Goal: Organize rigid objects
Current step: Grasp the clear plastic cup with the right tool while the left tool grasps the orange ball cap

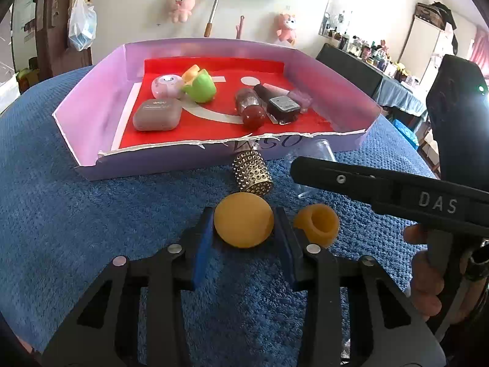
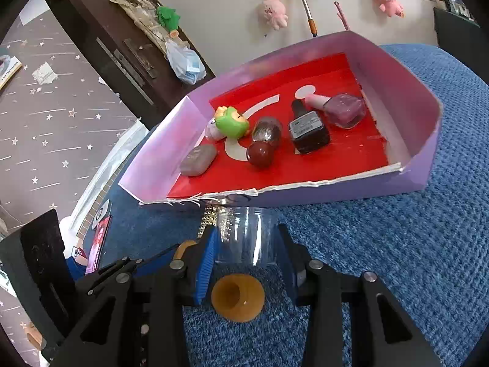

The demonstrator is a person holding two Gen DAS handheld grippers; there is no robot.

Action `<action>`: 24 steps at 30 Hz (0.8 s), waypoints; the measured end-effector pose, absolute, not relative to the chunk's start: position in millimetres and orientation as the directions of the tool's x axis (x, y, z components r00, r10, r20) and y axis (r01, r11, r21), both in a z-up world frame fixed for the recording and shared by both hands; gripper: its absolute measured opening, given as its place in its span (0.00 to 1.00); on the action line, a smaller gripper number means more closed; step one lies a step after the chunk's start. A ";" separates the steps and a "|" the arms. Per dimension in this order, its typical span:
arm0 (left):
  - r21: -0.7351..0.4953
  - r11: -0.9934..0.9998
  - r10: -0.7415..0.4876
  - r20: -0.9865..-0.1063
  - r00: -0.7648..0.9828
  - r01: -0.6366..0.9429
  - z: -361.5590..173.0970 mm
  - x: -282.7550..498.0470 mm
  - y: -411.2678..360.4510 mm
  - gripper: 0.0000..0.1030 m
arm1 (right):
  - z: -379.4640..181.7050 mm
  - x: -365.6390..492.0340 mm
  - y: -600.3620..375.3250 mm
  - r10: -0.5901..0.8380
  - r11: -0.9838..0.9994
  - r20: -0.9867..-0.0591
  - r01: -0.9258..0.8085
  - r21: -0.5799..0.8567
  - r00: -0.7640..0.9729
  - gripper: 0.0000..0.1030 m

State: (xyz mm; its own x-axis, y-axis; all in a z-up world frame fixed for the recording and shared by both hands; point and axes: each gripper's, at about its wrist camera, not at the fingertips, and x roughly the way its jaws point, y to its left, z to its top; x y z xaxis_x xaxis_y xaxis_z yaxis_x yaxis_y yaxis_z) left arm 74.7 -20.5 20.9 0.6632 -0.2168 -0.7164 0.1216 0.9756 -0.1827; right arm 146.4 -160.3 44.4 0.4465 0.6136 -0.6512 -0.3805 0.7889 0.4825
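Now, left tongs clamping yellow dome, right tongs clamping clear cup

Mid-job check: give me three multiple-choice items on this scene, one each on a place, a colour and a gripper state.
1. Where does the studded gold cylinder lie?
A. inside the tray
B. on the blue cloth before the tray
C. in the right gripper

2. What colour is the tray's floor?
A. red
B. green
C. black

3. What is between the left gripper's fingers?
A. nothing
B. the grey case
C. the yellow dome piece

Key: 1 B, it lies outside the torn front wall; 2 A, red under the bottles; 3 C, both pads press its sides.
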 end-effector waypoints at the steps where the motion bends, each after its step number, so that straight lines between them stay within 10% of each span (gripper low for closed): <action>1: -0.183 0.976 -0.217 -0.717 0.663 0.121 21.0 74.2 -20.6 0.35 | 44.9 145.4 -161.6 0.614 0.789 -0.650 -0.381 0.483 0.448 0.41; 24: -0.192 0.974 -0.224 -0.700 0.678 0.123 32.5 63.2 -22.3 0.35 | 58.3 120.2 -177.0 0.632 0.775 -0.620 -0.407 0.484 0.465 0.41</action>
State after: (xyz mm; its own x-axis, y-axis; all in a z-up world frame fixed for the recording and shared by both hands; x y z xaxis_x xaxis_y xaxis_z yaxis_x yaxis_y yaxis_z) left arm 63.2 -22.3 32.5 0.6779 -0.2242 -0.7001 0.1234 0.9735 -0.1923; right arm 120.2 -177.0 58.3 0.4647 0.6317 -0.6205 -0.4069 0.7747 0.4840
